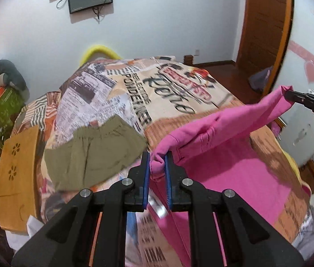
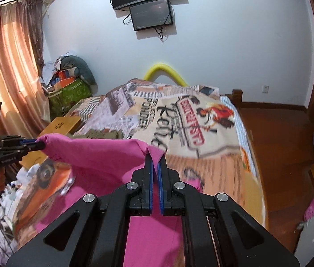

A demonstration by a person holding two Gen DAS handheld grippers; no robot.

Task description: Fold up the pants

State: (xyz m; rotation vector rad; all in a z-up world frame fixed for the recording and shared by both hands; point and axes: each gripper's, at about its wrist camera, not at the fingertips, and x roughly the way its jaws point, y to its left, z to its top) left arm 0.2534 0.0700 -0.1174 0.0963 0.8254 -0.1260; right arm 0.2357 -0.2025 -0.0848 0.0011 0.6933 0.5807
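Pink pants [image 1: 219, 129] hang stretched between my two grippers above the bed. My left gripper [image 1: 157, 155] is shut on one corner of the pants' upper edge. My right gripper [image 2: 155, 153] is shut on the other corner; it also shows at the right of the left wrist view [image 1: 289, 94]. The left gripper shows at the left of the right wrist view [image 2: 40, 144]. The rest of the pink pants [image 2: 152, 229] drapes down onto the bed below the grippers.
The bed [image 1: 172, 93] has a printed newspaper-pattern cover. Folded olive shorts [image 1: 94, 153] lie on it to the left. A wooden board [image 1: 17, 178] lies at the bed's left edge. A clutter pile [image 2: 70, 82] stands by the curtain. A wooden door [image 1: 266, 26] is at the right.
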